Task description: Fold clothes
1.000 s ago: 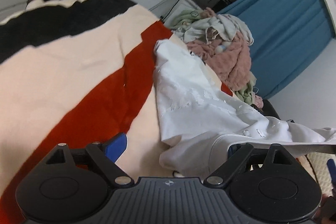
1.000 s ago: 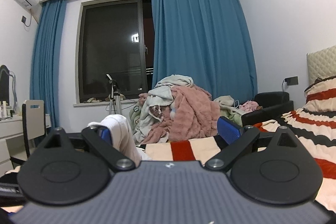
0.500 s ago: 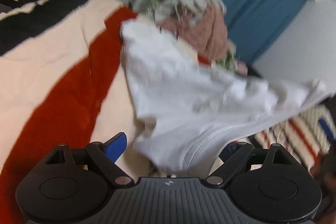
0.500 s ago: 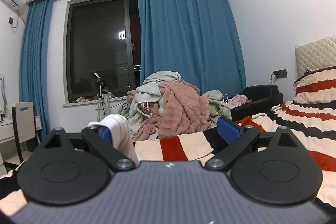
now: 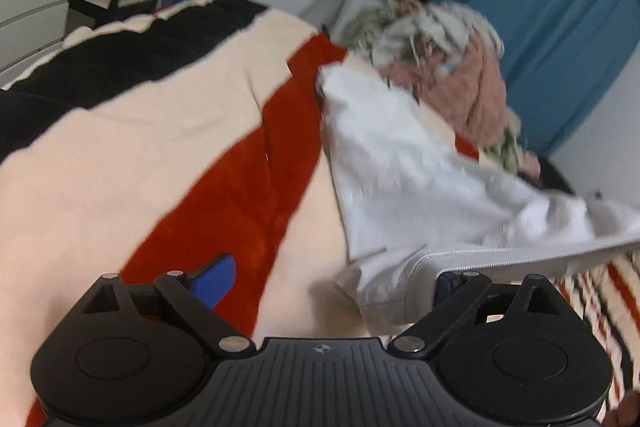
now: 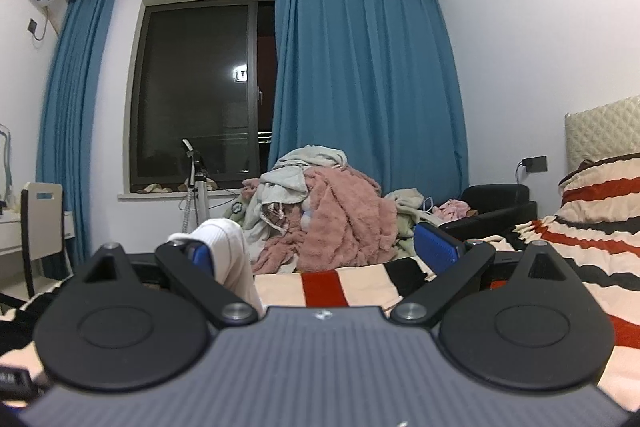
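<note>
Bedroom with blue curtains (image 6: 368, 87) and a dark window (image 6: 200, 91) behind; striped bedspread (image 5: 140, 147) of cream, red and black filling most of the left wrist view, soft and fleecy. Beyond it a heap of laundry (image 6: 320, 211) — pink plush, grey and green pieces, edges smeared by blur in the left view. White garment (image 5: 400, 171) spread across the bedspread, blurred, its ribbed hem stretching off to the right and cut by the frame edge. Left gripper (image 5: 332, 279) with jaws wide apart, hem draped over the right finger, which is mostly hidden; no firm pinch visible. Right gripper (image 6: 324, 255) also spread wide, a white fold (image 6: 228, 255) of cloth lying against the left finger — whether it belongs to the same garment cannot be told
</note>
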{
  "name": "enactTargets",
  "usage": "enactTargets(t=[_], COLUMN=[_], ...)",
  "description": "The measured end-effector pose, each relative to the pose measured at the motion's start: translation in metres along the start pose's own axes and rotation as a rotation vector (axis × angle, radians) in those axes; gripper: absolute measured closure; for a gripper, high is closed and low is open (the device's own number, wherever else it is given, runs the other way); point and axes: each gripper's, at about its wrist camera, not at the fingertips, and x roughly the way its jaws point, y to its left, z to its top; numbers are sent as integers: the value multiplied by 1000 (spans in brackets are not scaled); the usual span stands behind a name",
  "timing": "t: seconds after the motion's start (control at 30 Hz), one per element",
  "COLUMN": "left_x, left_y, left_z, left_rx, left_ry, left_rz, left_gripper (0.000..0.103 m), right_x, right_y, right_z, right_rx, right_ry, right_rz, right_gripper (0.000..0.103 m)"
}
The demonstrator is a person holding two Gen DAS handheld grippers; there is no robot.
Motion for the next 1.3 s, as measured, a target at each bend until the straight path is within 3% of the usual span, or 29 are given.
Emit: enactTargets(t=[0.1,0.2,0.27,0.43,0.57,0.7,0.83,0.97,1.1,1.3], left_x=[4,4,-1,-13,-24,-28,-23,-10,-11,-38], left_y=[-8,-15,-16,-5,-3,-6,-11,-13,-12,-7], left_z=[-9,-15,-14,-3,4,6,3,-3,-9,-9], left_rx=[83,127,126,-6,-18,17,92,173,194,131], left_ry=[70,80,37,-100,-214,-275,-271,-203,-163,-221], left_rz=[-4,-21,-20,-55,0,60,196,340,365,321], left_gripper=[7,7,7,7,7,7,7,7,7,7], right_x=[3,6,7,7,7,7,7,8,8,7], right_y=[-3,-7,-9,-8,-6,-2,-1,2,5,2], right_z=[-1,-2,-2,-4,-8,-13,-18,-26,-35,-46], right_rx=[3,16,27,27,13,-11,-36,-82,-109,-95], right_ry=[12,30,36,34,39,65,95,139,191,310], right_rz=[-30,-57,-66,-61,-49,-39,-35,-48,-65,-118], right_gripper=[5,5,5,5,5,5,5,5,5,5])
